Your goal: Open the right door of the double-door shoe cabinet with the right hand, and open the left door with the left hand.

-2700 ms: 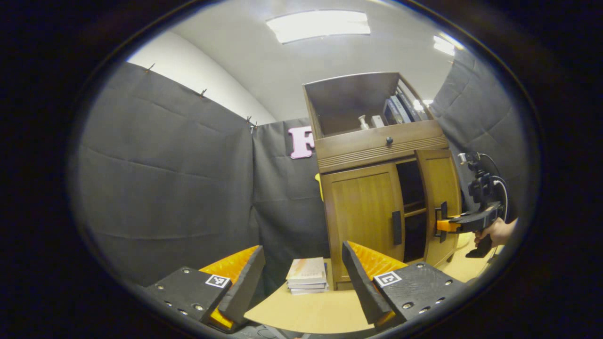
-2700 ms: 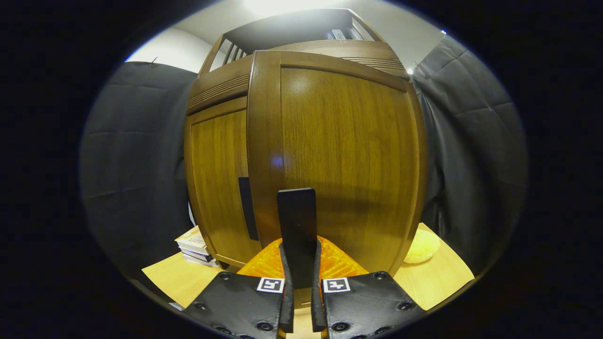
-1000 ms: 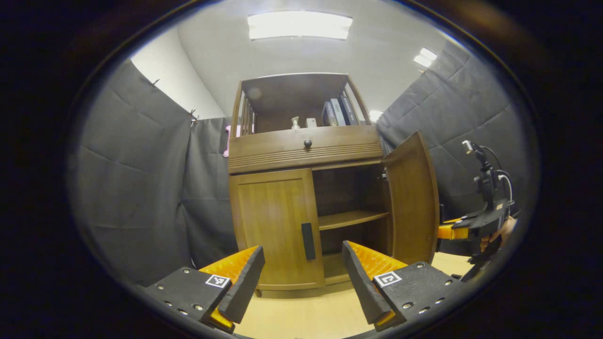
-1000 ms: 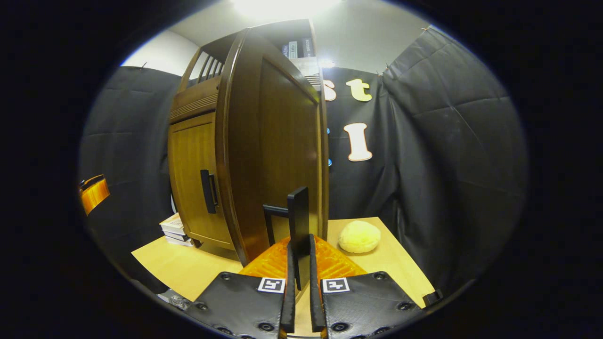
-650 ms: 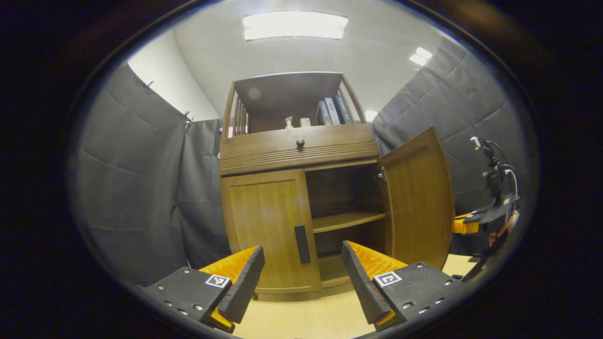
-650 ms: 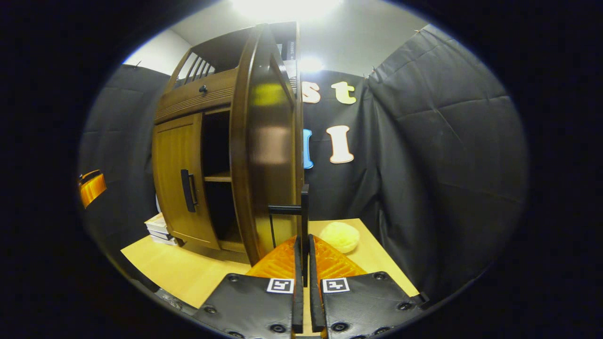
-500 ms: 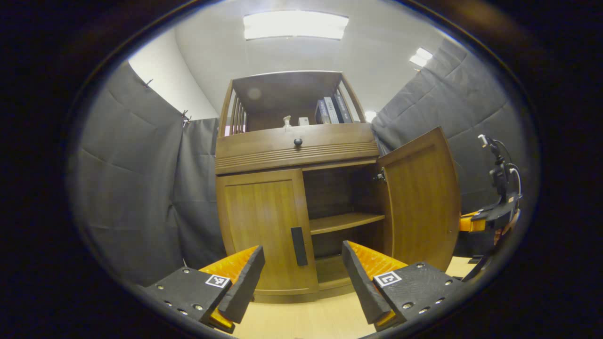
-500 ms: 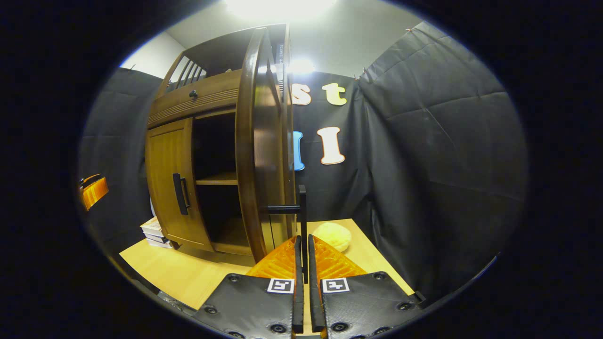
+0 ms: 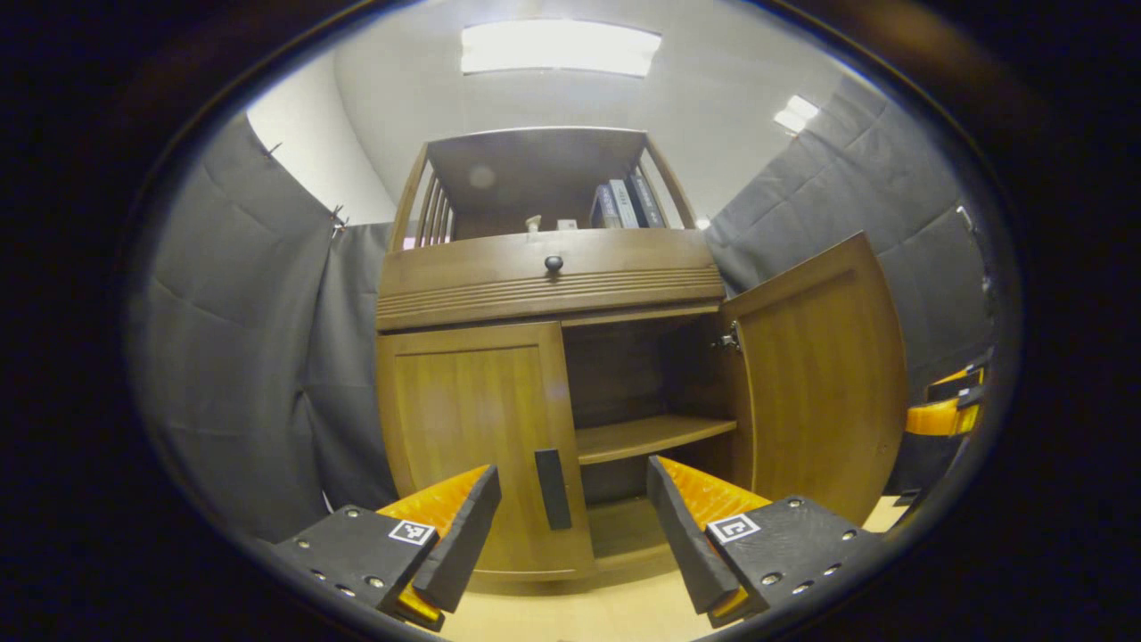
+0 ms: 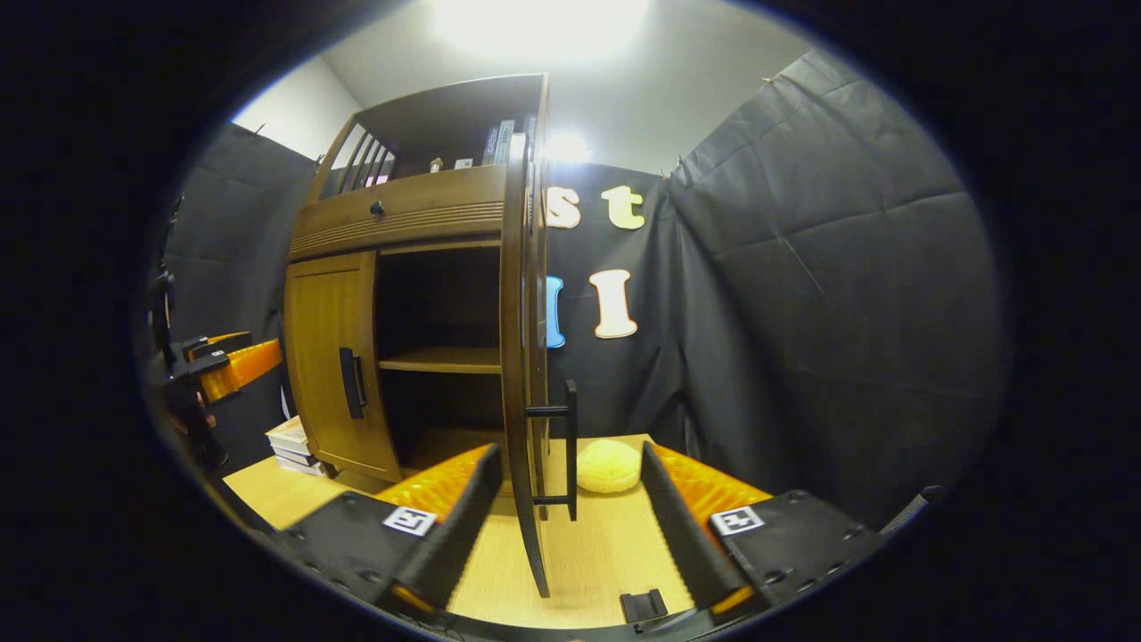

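Note:
The wooden shoe cabinet (image 9: 548, 276) stands on a table. Its left door (image 9: 472, 437) is closed, with a dark handle (image 9: 553, 489) at its inner edge. My left gripper (image 9: 572, 470) is open just in front of that handle, which shows between its fingers without touching them. The right door (image 9: 816, 374) is swung wide open, baring a shelf (image 9: 651, 434). In the right gripper view this door (image 10: 521, 357) stands edge-on. Its handle (image 10: 563, 450) lies between the spread fingers of my open right gripper (image 10: 570, 455), and neither finger presses on it.
A yellow puff (image 10: 608, 466) lies on the light wooden table (image 10: 588, 562) behind the open door. A stack of books (image 10: 290, 441) sits left of the cabinet. Books and small items stand on the top shelf (image 9: 615, 205). Black cloth walls close in on all sides.
My right gripper has opened and let go of the right door's handle, and the door has swung wide. My left gripper has moved closer to the left door's handle.

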